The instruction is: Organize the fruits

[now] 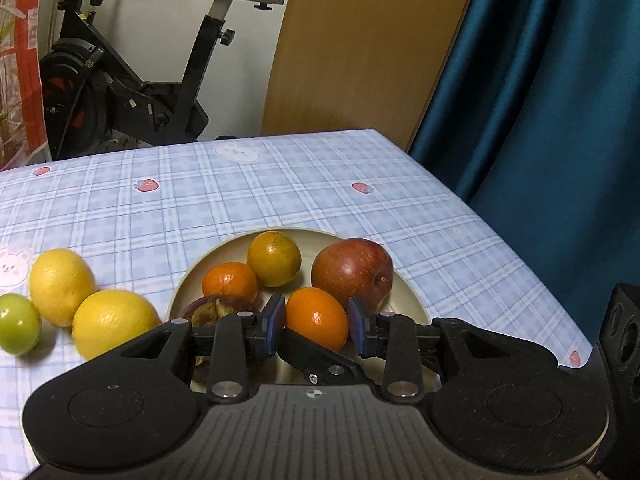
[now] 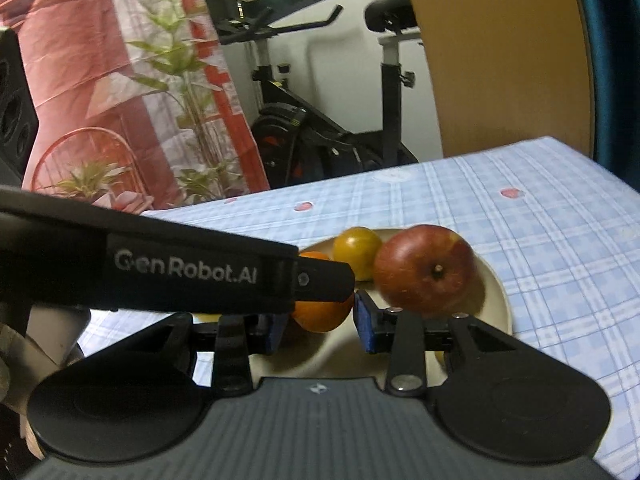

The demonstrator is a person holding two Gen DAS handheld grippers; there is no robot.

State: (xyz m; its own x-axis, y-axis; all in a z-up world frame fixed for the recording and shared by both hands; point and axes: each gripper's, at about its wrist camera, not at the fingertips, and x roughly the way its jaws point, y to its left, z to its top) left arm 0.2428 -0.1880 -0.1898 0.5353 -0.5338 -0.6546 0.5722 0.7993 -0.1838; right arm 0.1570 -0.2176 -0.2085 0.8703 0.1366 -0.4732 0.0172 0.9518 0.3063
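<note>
A beige plate (image 1: 404,292) on the checked tablecloth holds a red apple (image 1: 352,272), a yellow-orange citrus (image 1: 274,258), a mandarin (image 1: 230,284), a front orange (image 1: 320,320) and a shrivelled brown fruit (image 1: 212,312). Two lemons (image 1: 60,286) and a green fruit (image 1: 18,324) lie on the cloth to its left. My left gripper (image 1: 317,312) hovers over the plate's near side, pads a little apart. The front orange shows in the gap but seems to rest beyond the tips. My right gripper (image 2: 321,326) stands narrowly open and empty, facing the apple (image 2: 424,268). The left gripper's finger (image 2: 320,280) crosses in front.
The table's far edge and right corner (image 1: 372,132) are close behind the plate. An exercise bike (image 1: 132,92), a wooden panel (image 1: 360,40) and a teal curtain (image 1: 540,120) stand beyond. The right gripper's housing (image 1: 624,340) sits at the right edge.
</note>
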